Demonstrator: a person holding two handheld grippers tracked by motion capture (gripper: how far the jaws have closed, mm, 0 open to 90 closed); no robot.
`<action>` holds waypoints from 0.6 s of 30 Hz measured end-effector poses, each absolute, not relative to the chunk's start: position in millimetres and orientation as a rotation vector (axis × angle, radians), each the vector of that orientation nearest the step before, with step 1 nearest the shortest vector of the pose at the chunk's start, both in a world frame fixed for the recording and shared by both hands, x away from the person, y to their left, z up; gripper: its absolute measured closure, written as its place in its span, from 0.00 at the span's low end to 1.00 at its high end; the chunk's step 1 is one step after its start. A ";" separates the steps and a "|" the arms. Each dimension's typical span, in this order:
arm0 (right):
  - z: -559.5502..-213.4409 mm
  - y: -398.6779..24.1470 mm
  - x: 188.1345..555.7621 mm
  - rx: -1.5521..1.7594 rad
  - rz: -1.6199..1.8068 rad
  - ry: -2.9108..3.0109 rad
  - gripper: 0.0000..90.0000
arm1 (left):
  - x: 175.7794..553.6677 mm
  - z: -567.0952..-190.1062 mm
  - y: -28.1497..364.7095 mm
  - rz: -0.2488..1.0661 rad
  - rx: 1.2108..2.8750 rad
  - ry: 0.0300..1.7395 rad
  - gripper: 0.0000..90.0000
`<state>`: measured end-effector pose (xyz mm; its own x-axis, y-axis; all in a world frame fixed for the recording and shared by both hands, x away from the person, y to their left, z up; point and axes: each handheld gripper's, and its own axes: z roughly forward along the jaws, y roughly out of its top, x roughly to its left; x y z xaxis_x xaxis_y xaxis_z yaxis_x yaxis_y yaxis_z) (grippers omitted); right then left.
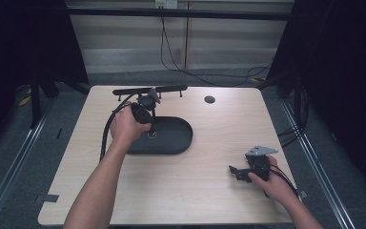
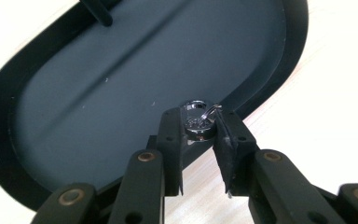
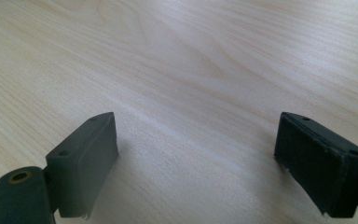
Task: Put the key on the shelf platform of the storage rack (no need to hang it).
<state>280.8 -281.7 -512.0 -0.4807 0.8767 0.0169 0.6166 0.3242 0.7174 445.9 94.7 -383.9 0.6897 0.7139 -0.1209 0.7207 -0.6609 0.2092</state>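
The right gripper [image 1: 235,170] is held low over the near right part of the table [image 1: 209,191]; its jaws are spread wide, with nothing but bare wood seen between them in the right gripper view. Farther off, the left gripper [image 2: 200,122] is pressed onto a small silver ring [image 2: 198,122]; the ring is pinched between the jaws above the near rim of the black tray [image 2: 121,93], and whether it touches the tray cannot be told. In the high view the tray [image 1: 178,138] lies at the table's middle; a black bar [image 1: 171,88] stands beyond it. The grasp is judged done; carrying and placing the ring are judged left.
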 end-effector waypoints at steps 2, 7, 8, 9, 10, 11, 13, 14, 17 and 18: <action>-512.0 -281.7 280.8 1.326 0.953 2.220 0.14 | 446.1 -387.7 93.8 -0.037 2.652 1.164 0.81; -511.9 -281.6 280.6 1.329 0.952 2.221 0.14 | 448.3 -396.8 96.0 -0.032 2.659 1.171 0.81; -511.9 -281.4 280.5 1.333 0.953 2.222 0.14 | 448.9 -400.5 97.2 -0.034 2.655 1.173 0.81; -511.9 -281.5 280.6 1.330 0.952 2.221 0.14 | 449.1 -403.2 98.1 -0.043 2.648 1.181 0.81; -511.9 -281.5 280.6 1.330 0.952 2.222 0.14 | 449.3 -405.2 98.5 -0.048 2.653 1.180 0.81; -511.9 -281.5 280.6 1.331 0.952 2.221 0.14 | 449.3 -406.8 98.4 -0.050 2.656 1.183 0.81; -511.9 -281.5 280.6 1.331 0.953 2.222 0.14 | 449.4 -410.5 98.6 -0.053 2.658 1.184 0.81; -512.0 -281.5 280.6 1.331 0.954 2.222 0.14 | 449.6 -411.7 98.4 -0.051 2.663 1.182 0.81; -511.9 -281.5 280.6 1.331 0.952 2.222 0.14 | 449.8 -413.8 97.4 -0.050 2.668 1.174 0.81; -511.9 -281.7 280.5 1.329 0.951 2.224 0.14 | 449.7 -414.4 97.0 -0.050 2.670 1.176 0.81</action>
<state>280.5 -281.7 -511.9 -0.4808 0.8766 0.0195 0.6196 0.3239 0.7149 449.7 97.0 -414.4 0.6785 0.7247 -0.1203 0.7322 -0.6541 0.1895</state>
